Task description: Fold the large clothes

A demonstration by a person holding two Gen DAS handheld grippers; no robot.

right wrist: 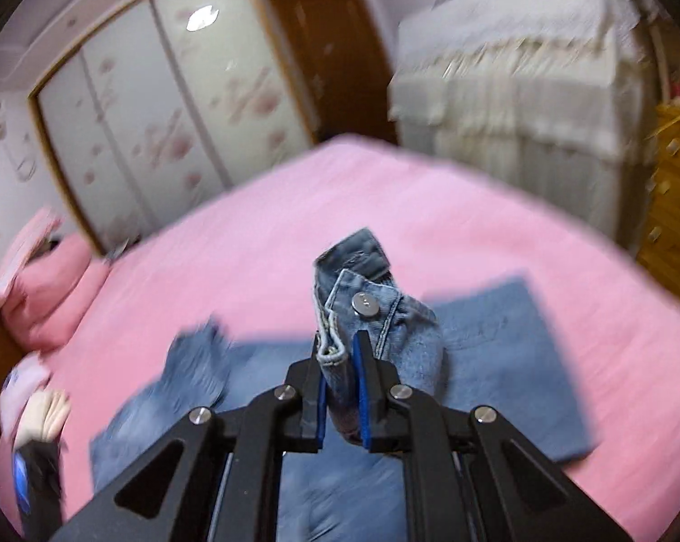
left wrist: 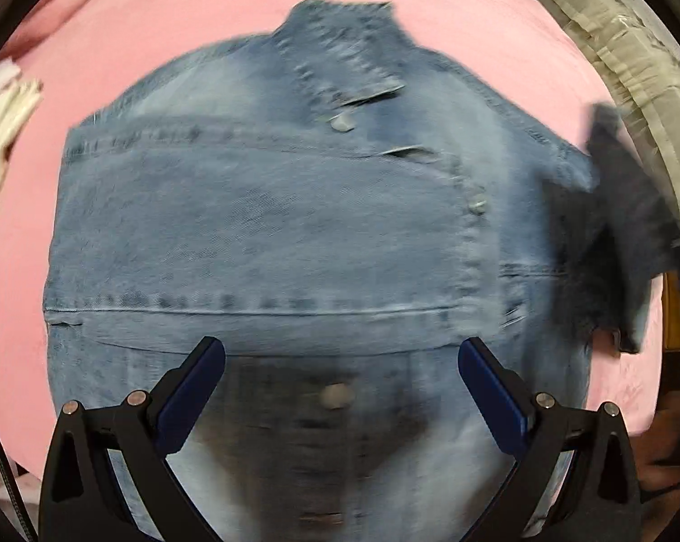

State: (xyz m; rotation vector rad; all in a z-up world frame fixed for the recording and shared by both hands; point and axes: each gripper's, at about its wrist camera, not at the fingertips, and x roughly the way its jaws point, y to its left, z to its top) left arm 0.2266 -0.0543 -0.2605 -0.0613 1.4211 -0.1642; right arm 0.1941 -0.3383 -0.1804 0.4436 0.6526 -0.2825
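One denim jacket [left wrist: 267,207] cuff sits clamped in right gripper [right wrist: 342,352].

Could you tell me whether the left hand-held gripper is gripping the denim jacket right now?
No, the left hand-held gripper is wide open above the denim jacket, with nothing between its blue pads.

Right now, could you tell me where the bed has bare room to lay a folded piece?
Bare pink sheet lies between the denim jacket and the wardrobe, and beyond the collar. The left edge is crowded by pillows. The right gripper pinches the cuff; the left gripper is open.
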